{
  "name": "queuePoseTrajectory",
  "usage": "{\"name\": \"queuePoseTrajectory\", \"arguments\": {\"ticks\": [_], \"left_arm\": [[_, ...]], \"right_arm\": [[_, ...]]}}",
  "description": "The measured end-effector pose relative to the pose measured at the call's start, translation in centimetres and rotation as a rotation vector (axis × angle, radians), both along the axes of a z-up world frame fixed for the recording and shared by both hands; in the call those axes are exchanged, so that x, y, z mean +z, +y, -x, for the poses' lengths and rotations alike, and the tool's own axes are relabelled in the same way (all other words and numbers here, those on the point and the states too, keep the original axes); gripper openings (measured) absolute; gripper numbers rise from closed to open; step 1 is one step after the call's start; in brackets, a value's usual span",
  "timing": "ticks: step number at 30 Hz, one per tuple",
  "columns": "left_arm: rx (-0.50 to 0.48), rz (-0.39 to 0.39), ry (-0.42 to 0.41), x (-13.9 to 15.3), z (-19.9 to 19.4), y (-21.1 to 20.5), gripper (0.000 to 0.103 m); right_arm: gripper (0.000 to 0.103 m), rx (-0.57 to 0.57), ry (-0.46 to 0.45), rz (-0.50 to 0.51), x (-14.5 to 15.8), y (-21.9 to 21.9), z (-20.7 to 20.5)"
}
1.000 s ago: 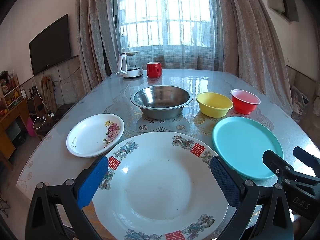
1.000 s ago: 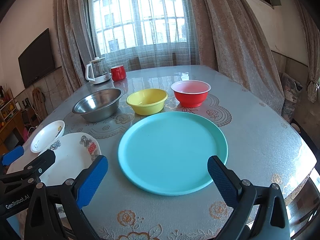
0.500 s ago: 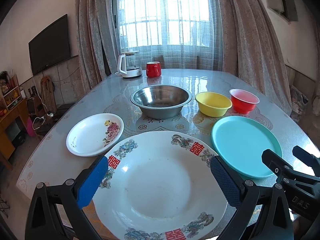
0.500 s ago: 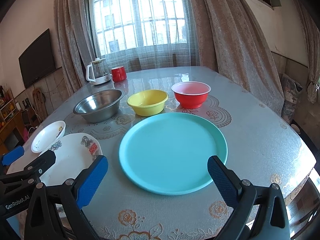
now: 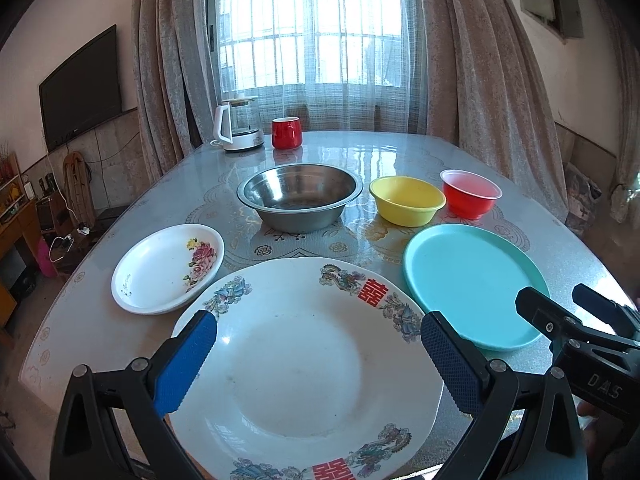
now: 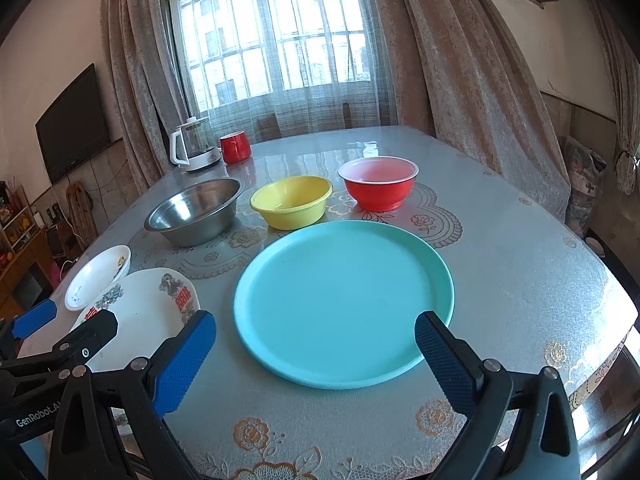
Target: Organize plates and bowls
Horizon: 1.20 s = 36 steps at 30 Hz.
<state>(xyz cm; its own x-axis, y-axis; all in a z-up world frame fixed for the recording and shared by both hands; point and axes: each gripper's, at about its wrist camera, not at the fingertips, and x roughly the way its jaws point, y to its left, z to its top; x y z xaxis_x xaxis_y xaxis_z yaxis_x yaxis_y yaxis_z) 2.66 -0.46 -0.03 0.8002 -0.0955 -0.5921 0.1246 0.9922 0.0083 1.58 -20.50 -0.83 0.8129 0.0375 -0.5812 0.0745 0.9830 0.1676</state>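
At frame bottom, left gripper (image 5: 316, 354): jaws spread wide, empty, over large white plate with red characters (image 5: 304, 364).
Right gripper (image 6: 316, 354): wide apart, empty, before round turquoise plastic plate (image 6: 344, 300).
Small floral plate (image 5: 168, 268): centre left.
Steel bowl (image 5: 298, 198), yellow bowl (image 5: 406, 200), red bowl (image 5: 470, 194): row across centre.

The left gripper (image 5: 318, 354) is held low and level, its two blue-padded fingers (image 5: 185, 362) spread wide apart with nothing between them, pointing forward. The right gripper (image 6: 316, 354) has the same pose, jaws gaping and empty, its blue pads (image 6: 444, 362) angled outward. Each shows at the edge of the other's view: the right one's black frame just off the left gripper's right finger, the left one's frame just off the right gripper's left finger.
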Motion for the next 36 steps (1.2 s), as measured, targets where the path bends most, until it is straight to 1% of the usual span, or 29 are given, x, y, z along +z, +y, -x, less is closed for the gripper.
{"name": "queuePoseTrajectory", "arguments": {"ticks": [2,5,7,8,10,11,12,13,14,15,16,18,19,20,23,26,29,32,33,36], "left_arm": [[-0.057,0.023,0.023,0.1,-0.6,-0.1,0.103],[-0.099,0.091,0.104,0.4,-2.0,0.0,0.103],[-0.136,0.099,0.138,0.5,-3.0,-0.3,0.102],[-0.141,0.094,0.148,0.6,-3.5,-0.5,0.102],[-0.172,0.102,0.173,0.8,-4.6,-1.0,0.099],[-0.193,0.099,0.192,0.9,-5.2,-1.4,0.089],[-0.207,0.088,0.210,1.0,-5.9,-1.9,0.081],[-0.225,0.090,0.230,1.0,-6.6,-2.2,0.078],[-0.238,0.095,0.252,0.9,-7.3,-2.5,0.072],[-0.240,0.089,0.265,0.8,-7.9,-2.9,0.063],[-0.244,0.073,0.275,0.7,-8.5,-3.3,0.058],[-0.255,0.057,0.303,0.4,-9.6,-4.1,0.046],[-0.263,0.062,0.329,0.1,-10.2,-4.4,0.043],[-0.271,0.062,0.354,-0.2,-10.8,-4.8,0.039],[-0.276,0.014,0.391,-1.0,-12.4,-6.2,0.024],[-0.285,-0.011,0.411,-1.8,-14.0,-7.4,0.017],[-0.313,-0.047,0.421,-2.4,-15.0,-8.9,0.017],[-0.319,-0.075,0.431,-3.2,-15.6,-9.8,0.016],[-0.315,-0.086,0.440,-3.5,-15.8,-9.9,0.012],[-0.301,-0.129,0.450,-4.3,-16.2,-10.1,0.008]], "right_arm": [[0.101,0.010,0.007,-0.062,0.0,-1.4,-0.3],[0.091,0.009,0.029,-0.190,-0.2,-4.6,-0.9],[0.078,-0.006,0.055,-0.261,-0.7,-6.8,-1.4],[0.075,-0.020,0.073,-0.291,-1.1,-7.8,-1.7],[0.062,-0.053,0.109,-0.333,-1.9,-9.6,-2.2],[0.059,-0.066,0.123,-0.339,-2.2,-10.4,-2.5],[0.053,-0.077,0.135,-0.338,-2.5,-10.9,-2.8],[0.049,-0.083,0.146,-0.335,-2.9,-11.3,-3.0],[0.047,-0.087,0.159,-0.336,-3.3,-11.7,-3.2],[0.043,-0.090,0.170,-0.339,-3.6,-12.0,-3.4],[0.040,-0.090,0.177,-0.337,-3.9,-12.3,-3.6],[0.038,-0.093,0.187,-0.328,-4.3,-12.6,-4.0],[0.037,-0.094,0.193,-0.332,-4.6,-12.8,-4.2],[0.037,-0.093,0.199,-0.340,-4.9,-12.9,-4.5],[0.035,-0.087,0.198,-0.344,-5.2,-13.1,-4.8],[0.035,-0.075,0.195,-0.347,-5.2,-13.1,-5.3],[0.034,-0.058,0.193,-0.320,-5.2,-12.7,-5.6],[0.033,-0.052,0.189,-0.291,-5.1,-12.4,-5.7],[0.031,-0.052,0.189,-0.287,-5.1,-12.4,-5.8],[0.026,-0.055,0.190,-0.278,-5.2,-12.4,-5.8]]}}
